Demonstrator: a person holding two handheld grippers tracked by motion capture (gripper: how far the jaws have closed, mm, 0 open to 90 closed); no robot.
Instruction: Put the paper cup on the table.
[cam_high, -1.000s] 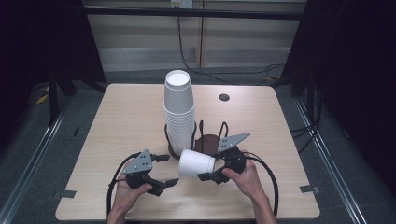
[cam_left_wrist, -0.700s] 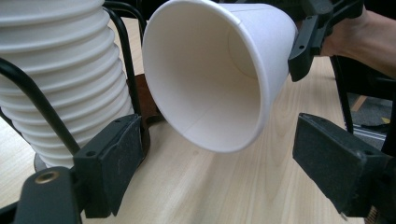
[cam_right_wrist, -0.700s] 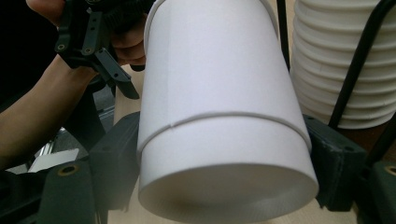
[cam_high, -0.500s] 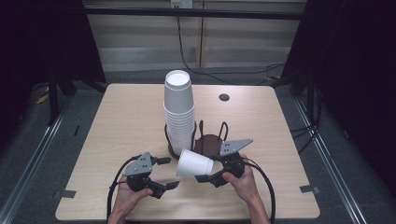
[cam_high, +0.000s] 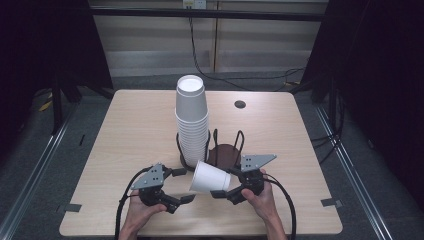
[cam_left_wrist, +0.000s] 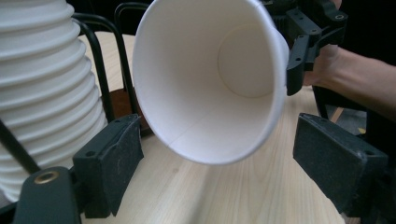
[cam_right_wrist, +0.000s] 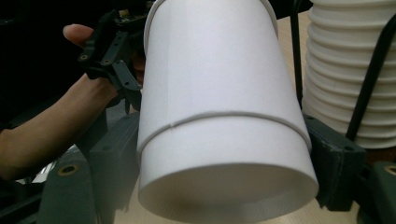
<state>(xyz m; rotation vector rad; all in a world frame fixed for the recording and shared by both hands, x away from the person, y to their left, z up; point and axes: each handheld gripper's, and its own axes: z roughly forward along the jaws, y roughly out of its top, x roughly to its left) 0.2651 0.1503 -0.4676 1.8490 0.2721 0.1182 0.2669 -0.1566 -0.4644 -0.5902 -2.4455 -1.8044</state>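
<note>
My right gripper (cam_high: 223, 184) is still clamped on the white paper cup (cam_high: 209, 177), lying sideways just in front of the wire cup holder (cam_high: 226, 146); since a second ago it has drifted slightly toward me. My left gripper (cam_high: 183, 185) stays put, jaws spread wide, empty, facing the cup's mouth beside the cup stack (cam_high: 192, 120).

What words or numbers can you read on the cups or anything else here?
None: no words, labels, brands, numbers or signs can be read.
The loose paper cup held in the right tongs: plain white, inside and out.
The stack of cups in the black wire holder: plain white.
The wooden table: bare wood, no print.
The left tongs: plain black pads, no markings.
</note>
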